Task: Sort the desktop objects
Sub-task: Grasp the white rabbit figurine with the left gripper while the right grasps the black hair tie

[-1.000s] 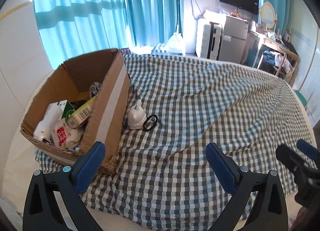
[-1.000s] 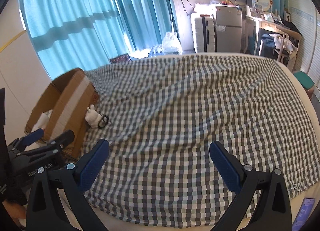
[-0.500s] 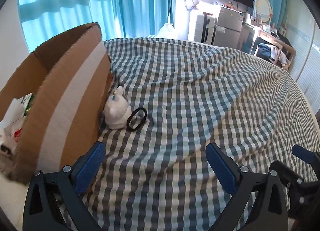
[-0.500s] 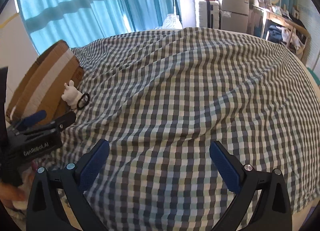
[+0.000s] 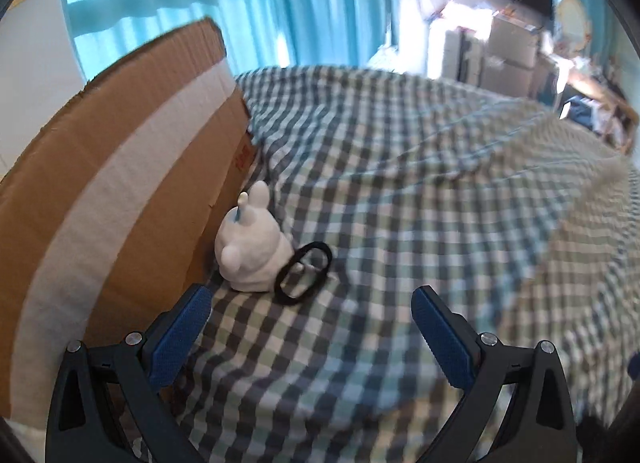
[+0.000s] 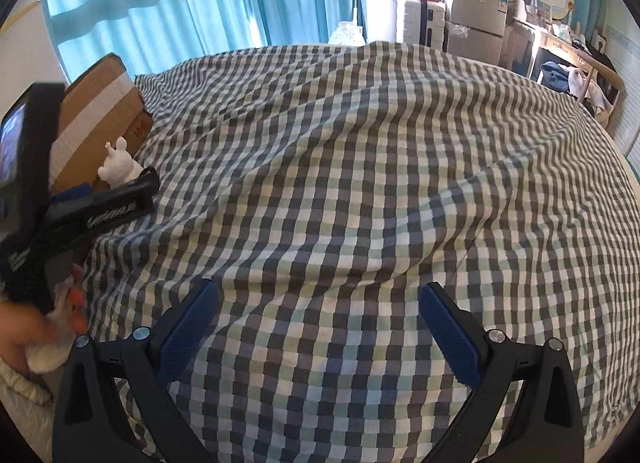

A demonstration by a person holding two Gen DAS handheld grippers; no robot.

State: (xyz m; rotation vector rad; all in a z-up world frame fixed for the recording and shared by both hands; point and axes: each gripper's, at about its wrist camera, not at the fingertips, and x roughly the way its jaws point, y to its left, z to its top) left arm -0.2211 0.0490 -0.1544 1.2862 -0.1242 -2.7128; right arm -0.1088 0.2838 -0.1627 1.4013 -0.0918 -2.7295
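A white rabbit figurine (image 5: 254,249) stands on the checked cloth against the side of a cardboard box (image 5: 120,191). A black ring (image 5: 304,273) lies against the figurine's right side. My left gripper (image 5: 310,333) is open and empty, low over the cloth just short of the figurine and ring. In the right wrist view the figurine (image 6: 118,167) and box (image 6: 104,119) sit at the far left, partly hidden by the left gripper's body (image 6: 100,207). My right gripper (image 6: 318,325) is open and empty over bare cloth.
The checked cloth (image 6: 360,183) covers the whole table, with folds across the middle. Blue curtains (image 6: 180,3), a suitcase and cabinets (image 6: 476,19) stand beyond the far edge. The box's inside is hidden from both views.
My left gripper has dropped and moved forward toward the figurine and ring, which now look much larger. The box's contents have gone out of sight. My right gripper has lowered slightly.
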